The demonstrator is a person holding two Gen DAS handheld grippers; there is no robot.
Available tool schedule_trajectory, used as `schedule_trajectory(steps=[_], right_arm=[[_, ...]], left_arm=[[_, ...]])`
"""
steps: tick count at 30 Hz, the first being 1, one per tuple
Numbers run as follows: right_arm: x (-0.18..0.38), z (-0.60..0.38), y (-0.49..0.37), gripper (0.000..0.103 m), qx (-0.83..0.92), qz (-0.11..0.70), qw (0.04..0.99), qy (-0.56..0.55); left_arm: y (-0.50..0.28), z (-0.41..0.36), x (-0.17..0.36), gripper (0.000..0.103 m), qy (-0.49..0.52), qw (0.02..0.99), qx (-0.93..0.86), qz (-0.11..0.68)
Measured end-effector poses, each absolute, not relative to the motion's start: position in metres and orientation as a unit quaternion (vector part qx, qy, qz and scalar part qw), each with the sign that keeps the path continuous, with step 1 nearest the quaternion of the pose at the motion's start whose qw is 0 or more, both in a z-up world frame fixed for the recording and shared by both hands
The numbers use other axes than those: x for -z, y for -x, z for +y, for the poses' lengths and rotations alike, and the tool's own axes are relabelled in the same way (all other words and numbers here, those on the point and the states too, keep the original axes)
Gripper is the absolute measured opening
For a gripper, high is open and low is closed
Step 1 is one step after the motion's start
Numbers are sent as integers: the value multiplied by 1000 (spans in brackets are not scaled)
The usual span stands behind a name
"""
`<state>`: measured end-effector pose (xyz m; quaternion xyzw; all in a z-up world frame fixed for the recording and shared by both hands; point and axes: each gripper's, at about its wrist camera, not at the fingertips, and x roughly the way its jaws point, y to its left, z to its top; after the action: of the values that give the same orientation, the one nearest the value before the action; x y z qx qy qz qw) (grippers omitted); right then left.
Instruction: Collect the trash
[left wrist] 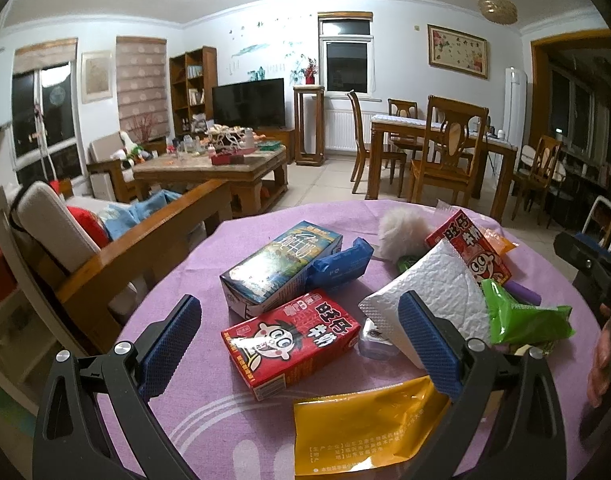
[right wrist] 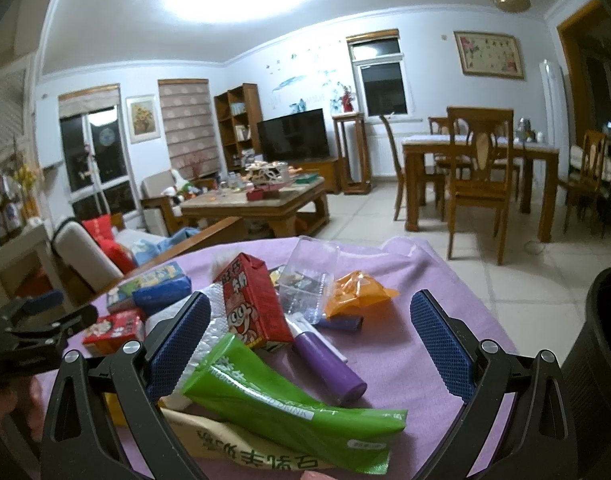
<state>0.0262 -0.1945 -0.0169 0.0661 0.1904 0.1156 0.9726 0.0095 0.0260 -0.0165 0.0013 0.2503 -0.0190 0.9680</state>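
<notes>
We held both grippers low over a desk (left wrist: 193, 408) covered with a purple cloth, where the trash lay scattered. The left gripper (left wrist: 301, 344) had its fingers spread wide with nothing between the pads; a red milk carton (left wrist: 291, 340) lay flat on the cloth in the gap between them, touching neither finger. Just behind it lay a larger blue and green carton (left wrist: 279, 266) with a blue wrapper (left wrist: 339, 264) resting against it. To the right of the red carton, a white embossed pouch (left wrist: 429, 292) leaned up behind the right finger, and a yellow foil bag (left wrist: 365, 428) lay nearest us.

The right gripper (right wrist: 311, 344) was also wide open and held nothing. Between its fingers we saw a green drink pouch (right wrist: 289, 400) lying across a beige printed bag (right wrist: 241, 448), with a purple tube (right wrist: 329, 368) just beyond it. A second red carton (right wrist: 253, 304) stood tilted behind the pouch, beside a clear plastic cup (right wrist: 309, 280) and an orange wrapper (right wrist: 357, 292). A dark bin (right wrist: 601, 360) stood at the right edge of that view, off the desk. We could see the other gripper at the left edge, with part of a hand (right wrist: 9, 412) below it.
</notes>
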Motion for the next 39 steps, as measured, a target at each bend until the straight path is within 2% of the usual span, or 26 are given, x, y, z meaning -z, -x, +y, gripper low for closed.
schedule_trajectory(steps=[7,9,11,15,16,18,26,32,35,39], right_arm=[[24,-201,-52,99,-182,273,939,-105],[21,-201,-52,99,-194,251,943,-104],[18,-205,-55,99,-192,253,944,-88],[11,-220,-77,98,-190,319,927,-48],[8,-222,-81,96,-190,318,928,-36],[2,-230,-87,93,-200,307,930,-39],[5,-235,-96,93,-217,288,931,-43],[7,-233,-103,91,-225,291,928,-55],[9,-231,-105,87,-228,296,926,-53],[12,-228,-107,83,-230,303,923,-55]], left_arm=[[-16,66,14,98,81,955,81,274],[-26,86,8,98,100,950,93,282],[-36,89,0,98,87,954,108,265],[-86,78,5,98,-4,933,114,340],[-94,80,14,98,-17,919,114,377],[-110,77,23,96,-46,907,122,400],[-121,75,28,93,-28,898,165,407],[-115,60,22,93,-77,897,162,405],[-116,77,24,93,-67,895,144,416],[-116,88,28,81,-58,892,132,428]])
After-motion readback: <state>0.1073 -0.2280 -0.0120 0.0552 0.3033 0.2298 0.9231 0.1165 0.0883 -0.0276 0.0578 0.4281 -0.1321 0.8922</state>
